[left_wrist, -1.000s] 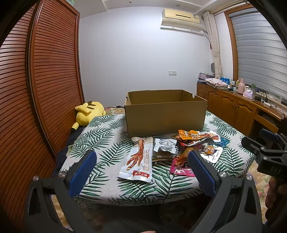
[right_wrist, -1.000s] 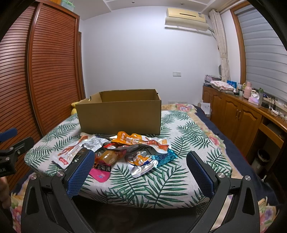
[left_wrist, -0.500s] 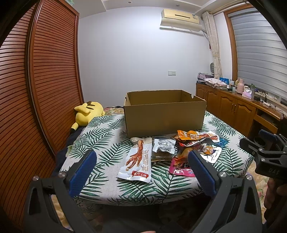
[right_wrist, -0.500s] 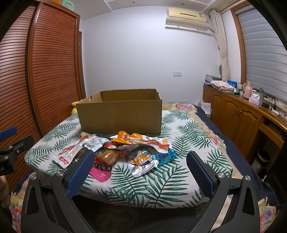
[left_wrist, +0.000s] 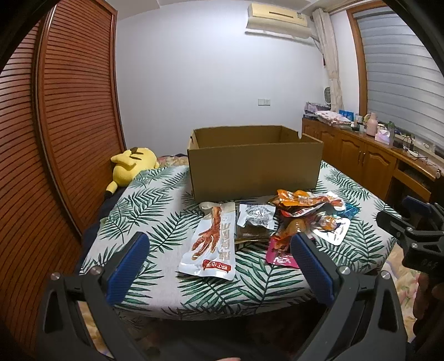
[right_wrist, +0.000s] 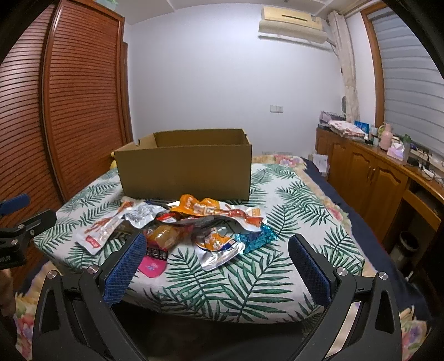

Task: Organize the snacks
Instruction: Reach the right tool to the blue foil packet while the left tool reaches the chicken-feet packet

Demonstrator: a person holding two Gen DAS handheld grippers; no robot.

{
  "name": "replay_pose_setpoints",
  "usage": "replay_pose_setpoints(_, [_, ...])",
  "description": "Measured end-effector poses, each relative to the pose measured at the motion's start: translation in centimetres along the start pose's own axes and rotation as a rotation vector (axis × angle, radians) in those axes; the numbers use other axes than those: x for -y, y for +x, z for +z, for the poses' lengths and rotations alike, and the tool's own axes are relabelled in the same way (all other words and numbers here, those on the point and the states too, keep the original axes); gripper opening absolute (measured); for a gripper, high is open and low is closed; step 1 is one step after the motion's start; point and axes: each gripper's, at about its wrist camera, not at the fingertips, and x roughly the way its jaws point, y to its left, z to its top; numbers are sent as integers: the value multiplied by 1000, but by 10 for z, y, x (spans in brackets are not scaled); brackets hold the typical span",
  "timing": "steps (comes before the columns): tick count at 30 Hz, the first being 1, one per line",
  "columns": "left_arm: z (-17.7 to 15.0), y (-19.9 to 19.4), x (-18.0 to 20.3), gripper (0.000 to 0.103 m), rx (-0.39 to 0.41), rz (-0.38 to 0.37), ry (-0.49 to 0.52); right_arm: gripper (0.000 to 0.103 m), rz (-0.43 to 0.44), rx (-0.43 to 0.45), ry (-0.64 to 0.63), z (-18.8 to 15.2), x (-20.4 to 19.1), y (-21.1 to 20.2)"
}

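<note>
yellow plush toy (left_wrist: 130,163) by slatted wardrobe (left_wrist: 69,125); air conditioner (left_wrist: 277,16) above

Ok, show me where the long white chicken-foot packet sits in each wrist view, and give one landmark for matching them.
Left wrist: chicken-foot packet lies at centre, between the open blue fingers, leftmost of the pile.
Right wrist: same packet sits at left, above the near finger, partly under a silver pouch.
Shared landmark: the cardboard box directly behind the snacks.
</note>
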Motion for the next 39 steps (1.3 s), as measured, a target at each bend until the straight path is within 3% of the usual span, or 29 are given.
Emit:
replay_pose_setpoints(15, [5, 70, -29, 102, -118, -24, -5, 103, 21, -90, -8, 0, 26, 52])
replay_pose_setpoints(20, [5, 101, -36, 99, -196, -50, 19, 102, 22, -127, -6, -1, 39, 71])
replay_pose_setpoints(31, [4, 157, -46, 97, -365, -165, -29, 102, 28, -193, 22, -6, 60, 100])
replay_pose_setpoints(39, [7, 182, -43, 87, -414, -215, -15, 101, 72, -241, 56, -4, 71, 120])
